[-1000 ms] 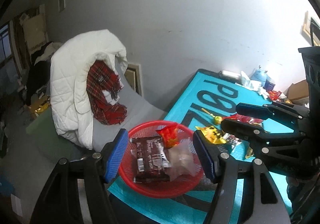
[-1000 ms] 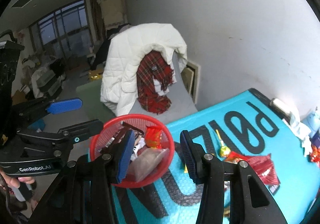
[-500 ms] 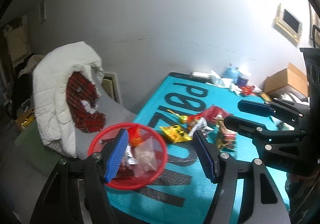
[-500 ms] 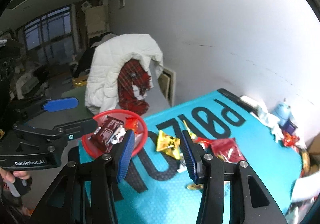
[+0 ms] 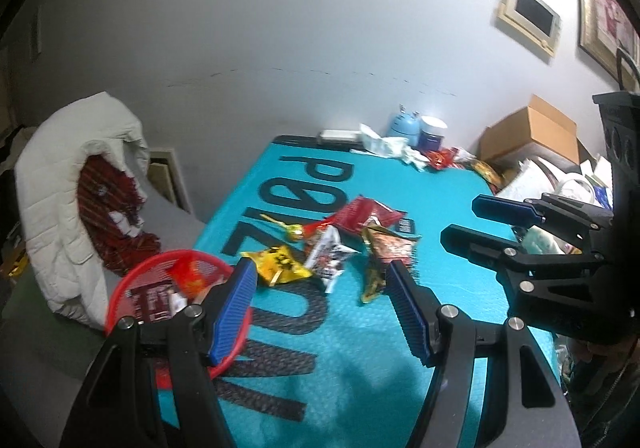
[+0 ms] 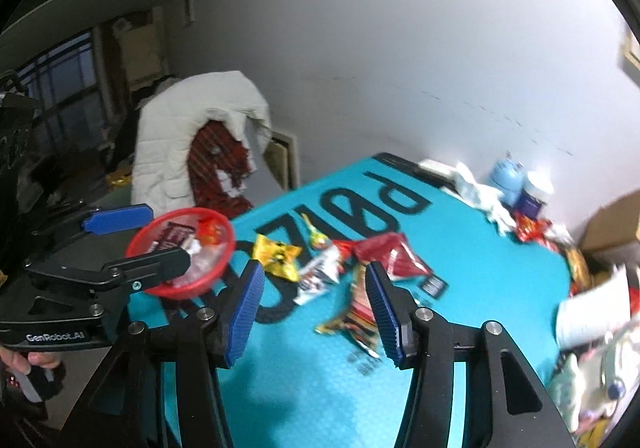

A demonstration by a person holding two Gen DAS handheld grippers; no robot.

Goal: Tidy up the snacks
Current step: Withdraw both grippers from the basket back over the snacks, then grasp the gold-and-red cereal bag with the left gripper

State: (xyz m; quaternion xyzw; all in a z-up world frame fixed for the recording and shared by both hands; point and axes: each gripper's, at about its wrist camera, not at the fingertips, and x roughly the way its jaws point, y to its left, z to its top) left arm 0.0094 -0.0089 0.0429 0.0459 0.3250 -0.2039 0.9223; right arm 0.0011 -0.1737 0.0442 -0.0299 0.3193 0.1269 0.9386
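From the left wrist camera, the left gripper hangs over a tabletop covered by a teal mat with big black letters; its blue-padded jaws stand apart with nothing between the pads. At the tabletop's near-left corner sits a red mesh basket, partly hidden behind the left jaw, holding a dark brown packet and a small orange-red wrapper. Loose snacks lie in a cluster beyond the jaws: a yellow packet, a white packet, a lollipop, a red packet and a gold-edged wrapper. The right gripper reaches in from the right edge, above the mat. A white quilted coat is draped over a chair to the left, and a cardboard box stands by the far wall.

From the right wrist camera, somewhat blurred, the right gripper has its jaws apart and empty; they have just been opening. The gold-edged wrapper lies on the mat behind the right jaw, the white packet and yellow packet further left, and the red packet beyond. The red mesh basket stands at the left corner, with the left gripper in front of it, jaws spread.
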